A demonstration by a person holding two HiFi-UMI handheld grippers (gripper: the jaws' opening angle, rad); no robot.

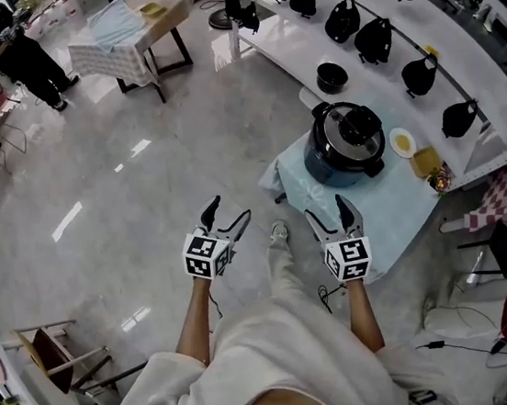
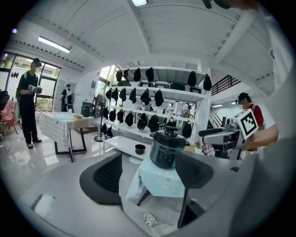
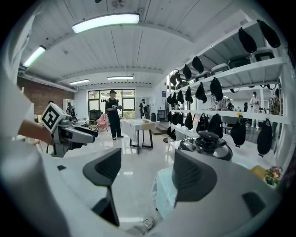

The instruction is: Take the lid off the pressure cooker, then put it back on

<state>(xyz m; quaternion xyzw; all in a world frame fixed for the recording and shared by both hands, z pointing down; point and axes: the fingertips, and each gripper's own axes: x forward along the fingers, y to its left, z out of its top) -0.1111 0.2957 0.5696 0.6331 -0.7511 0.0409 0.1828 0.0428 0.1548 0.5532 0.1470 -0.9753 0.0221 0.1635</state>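
Far to the left of the pressure cooker [image 1: 348, 143], across the shiny floor [image 1: 141, 193], a person in dark clothes [image 1: 16, 52] stands by a checked-cloth bench [image 1: 122, 47]. Nearer, but also left of the cooker and well short of it, the left gripper [image 1: 228, 211] hangs over bare floor with its jaws wide apart and nothing between them (its own view shows the cooker framed in the gap, far beyond the tips). The right gripper [image 1: 327, 210] is closer to the cooker, over the near edge of the pale blue cloth [image 1: 394, 215] that covers the bench under the cooker; its jaws also stand apart and empty, clear of the pot. The cooker is a dark, round pot standing upright in the middle of that cloth, and its lid [image 1: 352, 128] sits on top of it, black knob up, untouched by either gripper. Behind the cooker a black bowl [image 1: 332, 77] rests on a white shelf [image 1: 288, 44], with black bags [image 1: 373, 40] hanging in rows above. Just to the right of the cooker, on the same cloth, lies a small pale dish [image 1: 402, 142].
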